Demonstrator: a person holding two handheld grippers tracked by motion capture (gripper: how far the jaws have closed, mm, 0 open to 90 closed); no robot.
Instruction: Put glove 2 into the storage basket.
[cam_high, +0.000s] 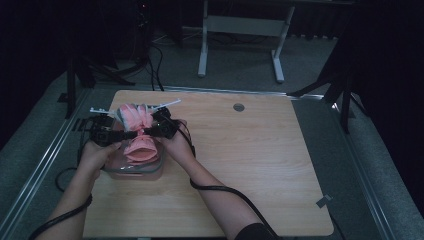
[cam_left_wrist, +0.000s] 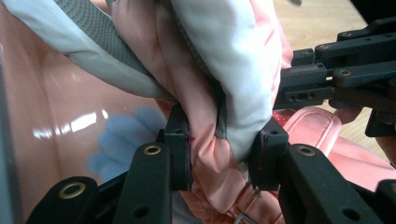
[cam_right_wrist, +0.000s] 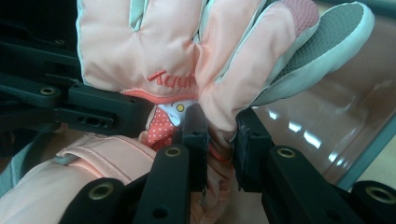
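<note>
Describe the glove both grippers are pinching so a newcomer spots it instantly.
On the wooden table, near its left edge, sits a clear tub. Above it, the left gripper and right gripper pinch a padded pink glove with pale grey trim, the lone soft pink thing.

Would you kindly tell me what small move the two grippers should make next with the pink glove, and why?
Probably lower it a little further: both the left gripper and right gripper pinch the pink glove at its middle, above the clear container, where its cuff already hangs.

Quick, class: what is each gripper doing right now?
Left gripper: shut on the pink glove.
Right gripper: shut on the same glove.
</note>
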